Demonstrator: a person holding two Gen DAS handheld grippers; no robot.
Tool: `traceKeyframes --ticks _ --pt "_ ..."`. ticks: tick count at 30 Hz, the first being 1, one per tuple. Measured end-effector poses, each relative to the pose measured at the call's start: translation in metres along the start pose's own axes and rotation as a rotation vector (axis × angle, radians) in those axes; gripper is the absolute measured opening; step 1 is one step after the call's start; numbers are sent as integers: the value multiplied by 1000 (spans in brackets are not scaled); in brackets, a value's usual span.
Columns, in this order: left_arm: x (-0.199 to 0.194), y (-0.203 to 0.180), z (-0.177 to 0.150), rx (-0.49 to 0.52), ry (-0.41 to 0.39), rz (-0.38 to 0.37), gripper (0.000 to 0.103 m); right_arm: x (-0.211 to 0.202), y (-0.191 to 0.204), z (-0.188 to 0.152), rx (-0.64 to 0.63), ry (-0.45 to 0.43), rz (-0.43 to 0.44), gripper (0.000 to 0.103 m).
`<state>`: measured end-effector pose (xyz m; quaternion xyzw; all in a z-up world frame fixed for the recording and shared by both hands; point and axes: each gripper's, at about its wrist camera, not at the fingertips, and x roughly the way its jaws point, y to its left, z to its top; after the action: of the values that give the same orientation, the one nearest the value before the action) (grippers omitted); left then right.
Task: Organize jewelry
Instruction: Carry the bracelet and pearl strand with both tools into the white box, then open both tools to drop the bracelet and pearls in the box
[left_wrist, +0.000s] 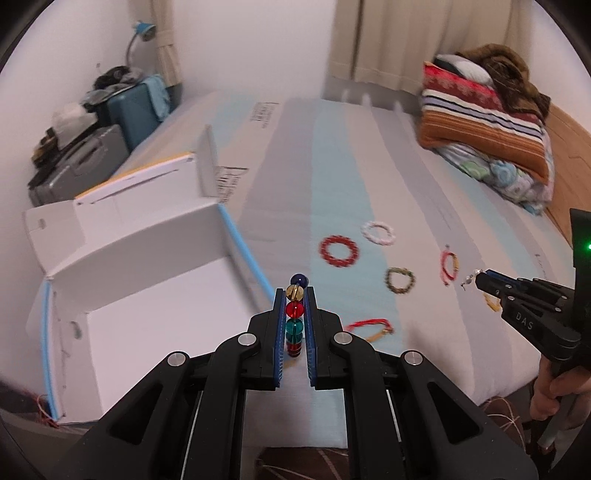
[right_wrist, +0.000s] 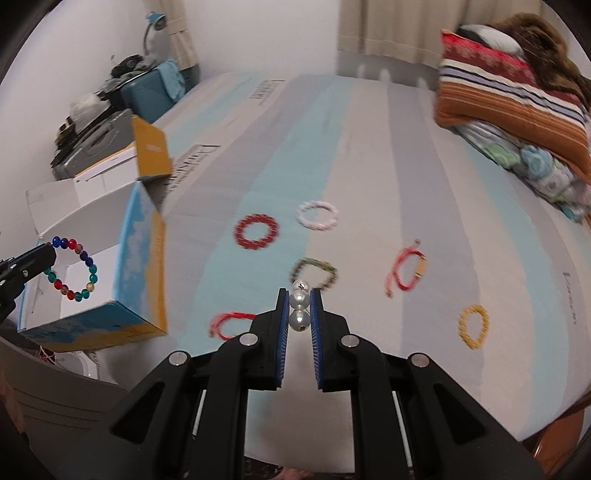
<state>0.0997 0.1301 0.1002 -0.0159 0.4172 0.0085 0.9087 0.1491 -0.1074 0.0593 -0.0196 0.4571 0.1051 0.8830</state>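
Left wrist view: my left gripper (left_wrist: 295, 295) is clamped on a bracelet of round glass beads in blue, amber, red and teal (left_wrist: 294, 314), which stands in a line between my blue pads.
Box: an open white cardboard box with a light blue edge (left_wrist: 147, 295) sits on the bed to the left of my jaws.
Bed: a striped grey, white and pale blue sheet (left_wrist: 288, 166) carries a red bead ring (left_wrist: 339, 250), a white and pink ring (left_wrist: 378, 232), a dark green bead ring (left_wrist: 399, 280), a pink cord bracelet (left_wrist: 448, 267) and a red cord bracelet (left_wrist: 369, 328).
Other hand: my right gripper (left_wrist: 480, 280) shows at the right edge with a small pearl piece at its tip.

Right wrist view: my right gripper (right_wrist: 299, 308) is closed on a short string of white pearl beads (right_wrist: 299, 310).
Left edge: the glass bead bracelet (right_wrist: 74, 267) hangs from my left gripper (right_wrist: 51, 253) in front of the open box (right_wrist: 140, 258).
Sheet: a yellow bead ring (right_wrist: 473, 325) lies well apart at the right.
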Motion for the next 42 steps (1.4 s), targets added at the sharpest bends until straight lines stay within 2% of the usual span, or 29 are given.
traceKeyframes --ticks 11,22,24,31,37,42 --pt "-7 87 -13 -91 17 96 8 12 92 30 -127 -19 69 11" --pt "-11 165 -32 -187 40 161 9 29 189 40 -242 -6 156 11" --pt "-9 182 -38 -210 49 178 9 35 208 41 -268 9 175 11" --pt "10 217 -57 -276 111 221 9 88 258 33 -302 177 215 11" --pt "36 232 -74 -328 182 243 9 119 264 25 -303 264 154 11" --pt "54 231 -82 -349 218 229 9 129 266 20 -318 282 137 11"
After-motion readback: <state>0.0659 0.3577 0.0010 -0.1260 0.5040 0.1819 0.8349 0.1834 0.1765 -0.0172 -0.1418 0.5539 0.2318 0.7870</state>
